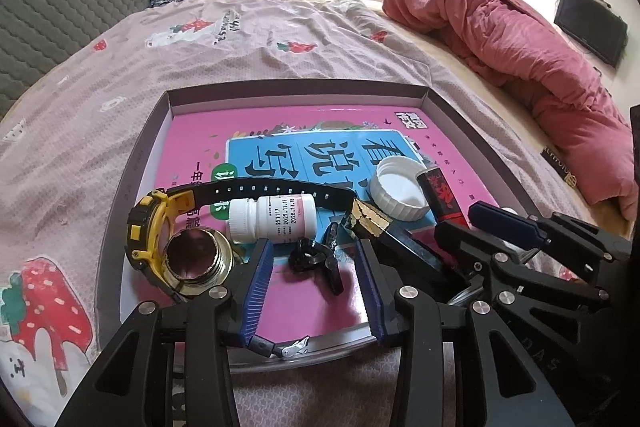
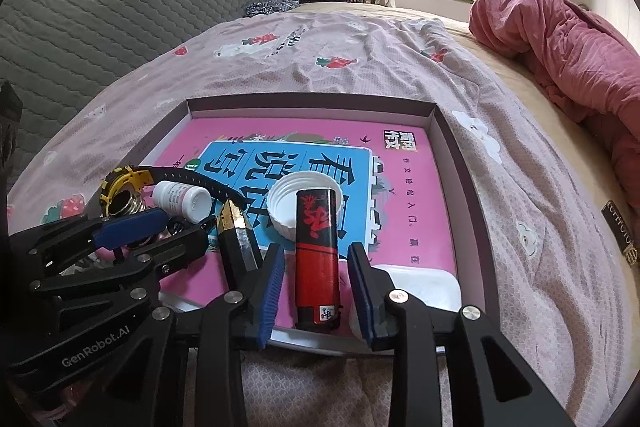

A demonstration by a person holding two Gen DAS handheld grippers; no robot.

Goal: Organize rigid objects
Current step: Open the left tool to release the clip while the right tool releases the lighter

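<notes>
Both grippers spread: right gripper (image 2: 316,277) straddles the lighter (image 2: 317,259), contact unclear; left gripper (image 1: 316,279) flanks the black clip (image 1: 316,259), white bottle (image 1: 272,217) at 12 o'clock.

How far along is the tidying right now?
Already in the tray, on the pink book: watch, pill bottle, white cap. In hand: nothing; the right gripper is open around the red lighter, the left gripper open over a black clip. Left: unclear.

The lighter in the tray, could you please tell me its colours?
The lighter is black and red, with a red pattern on its black upper half; the right wrist view shows it best.
</notes>
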